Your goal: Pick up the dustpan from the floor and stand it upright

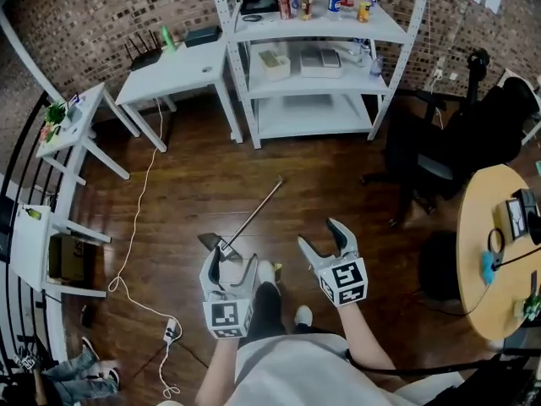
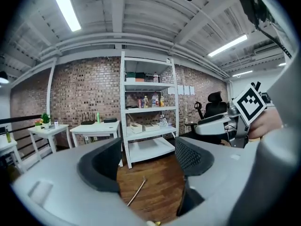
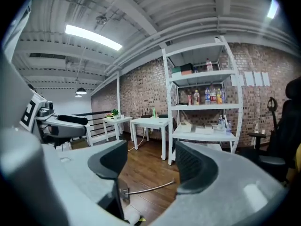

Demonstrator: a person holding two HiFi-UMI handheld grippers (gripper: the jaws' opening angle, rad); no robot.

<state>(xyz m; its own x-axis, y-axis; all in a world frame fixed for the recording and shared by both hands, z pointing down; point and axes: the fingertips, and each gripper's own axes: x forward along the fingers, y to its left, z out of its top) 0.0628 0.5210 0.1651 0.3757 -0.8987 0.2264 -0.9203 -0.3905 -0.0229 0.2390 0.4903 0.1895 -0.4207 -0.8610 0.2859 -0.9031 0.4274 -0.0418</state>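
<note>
The dustpan (image 1: 211, 242) lies on the dark wood floor, and its long thin handle (image 1: 254, 214) runs up and to the right toward the shelves. My left gripper (image 1: 230, 260) hovers just in front of the pan end, jaws apart with nothing between them. To the right of the handle my right gripper (image 1: 323, 237) is open too and holds nothing. In the left gripper view the handle (image 2: 138, 192) shows on the floor beyond the open left gripper (image 2: 148, 161). The right gripper view shows the handle (image 3: 148, 188) and its joint to the pan (image 3: 123, 194) past the open right gripper (image 3: 150, 166).
A white shelf unit (image 1: 317, 57) and white tables (image 1: 173, 70) stand at the far wall. A black office chair (image 1: 473, 142) and a round wooden table (image 1: 490, 252) are at the right. A white cable (image 1: 135, 252) trails across the floor at the left. The person's shoes (image 1: 266, 271) are beside the pan.
</note>
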